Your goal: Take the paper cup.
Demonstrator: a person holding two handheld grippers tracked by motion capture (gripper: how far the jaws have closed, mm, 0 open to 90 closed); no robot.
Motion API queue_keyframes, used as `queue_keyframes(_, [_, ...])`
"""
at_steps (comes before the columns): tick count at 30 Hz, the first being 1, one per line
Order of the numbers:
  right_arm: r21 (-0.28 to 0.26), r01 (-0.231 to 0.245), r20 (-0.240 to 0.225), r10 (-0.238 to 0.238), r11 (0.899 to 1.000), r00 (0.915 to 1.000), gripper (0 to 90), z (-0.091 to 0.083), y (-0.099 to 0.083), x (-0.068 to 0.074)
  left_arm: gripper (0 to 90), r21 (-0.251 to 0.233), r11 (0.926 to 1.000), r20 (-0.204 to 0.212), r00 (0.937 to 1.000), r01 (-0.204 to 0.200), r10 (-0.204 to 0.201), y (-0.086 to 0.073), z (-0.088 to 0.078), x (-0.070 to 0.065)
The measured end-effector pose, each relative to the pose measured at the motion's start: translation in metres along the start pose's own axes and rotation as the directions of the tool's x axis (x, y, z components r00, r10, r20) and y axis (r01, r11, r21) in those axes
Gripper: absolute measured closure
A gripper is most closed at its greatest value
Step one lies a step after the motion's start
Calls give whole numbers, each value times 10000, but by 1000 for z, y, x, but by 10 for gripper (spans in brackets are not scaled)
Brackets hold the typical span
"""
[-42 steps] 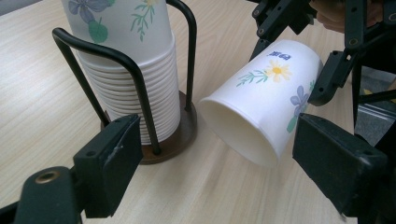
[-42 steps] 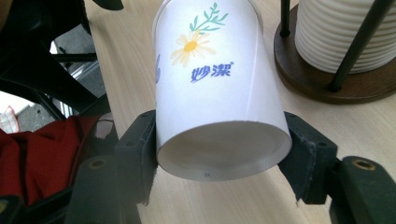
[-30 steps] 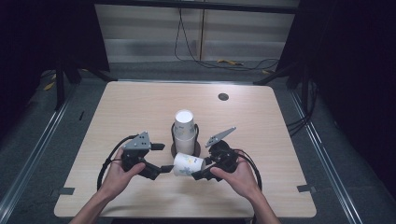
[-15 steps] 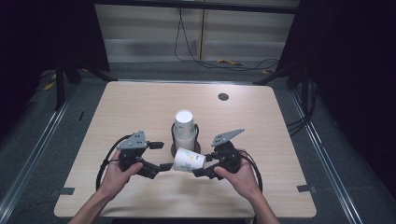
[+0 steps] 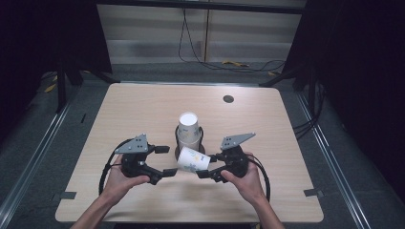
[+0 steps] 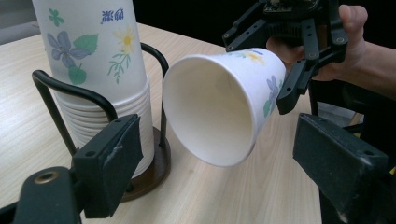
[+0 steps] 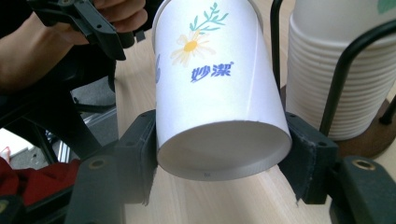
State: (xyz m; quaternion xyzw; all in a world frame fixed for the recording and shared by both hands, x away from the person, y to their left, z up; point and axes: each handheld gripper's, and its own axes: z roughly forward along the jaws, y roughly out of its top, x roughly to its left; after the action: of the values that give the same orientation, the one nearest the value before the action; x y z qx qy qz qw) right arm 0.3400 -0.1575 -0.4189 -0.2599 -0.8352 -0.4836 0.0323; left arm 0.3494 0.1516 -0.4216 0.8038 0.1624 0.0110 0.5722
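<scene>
The right gripper (image 5: 210, 168) clamps a paper cup (image 5: 193, 160) by its base between its jaws, mouth toward the left gripper (image 5: 165, 161), whose jaws stand wide. Squeezing harder may crush it; nearby stack (image 5: 189, 132) could topple.

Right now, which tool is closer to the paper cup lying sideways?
Right. The right tool is clamped on the cup's closed bottom end, touching it. The left tool sits open, just off the cup's open mouth, not touching.
</scene>
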Motion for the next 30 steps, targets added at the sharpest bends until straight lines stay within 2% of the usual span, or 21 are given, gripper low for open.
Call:
queue_keyframes(5, [-309,11,-309,-20,9995,9995,359,-1,0,0,156,29,10000,43,10000,-7,7,0,1,-1])
queue_keyframes(8, [-400,86,-216,-95,9992,9997,360,-2,-1,0,157,-71,9999,305,9995,-91,94,0,1,-2])
queue_keyframes(10, [-506,54,-373,-72,9987,9993,360,-2,-2,0,156,-92,9999,426,9990,-142,146,0,2,-3])
queue_keyframes(17, [-738,17,-762,-74,9973,9971,360,-3,-2,-1,158,84,9998,313,9993,-183,181,0,5,-4])
queue_keyframes(20, [-678,16,-1007,-84,9977,9949,360,0,-2,0,159,-16,10000,344,9994,-48,49,2,9,-5])
queue_keyframes(22, [-548,50,-984,-104,9985,9951,360,1,-2,0,160,-42,10000,391,9992,-41,43,3,11,-6])
queue_keyframes(30, [-460,115,-1274,-173,9989,9917,362,3,-1,2,178,118,9999,434,9990,-93,88,3,16,-7])
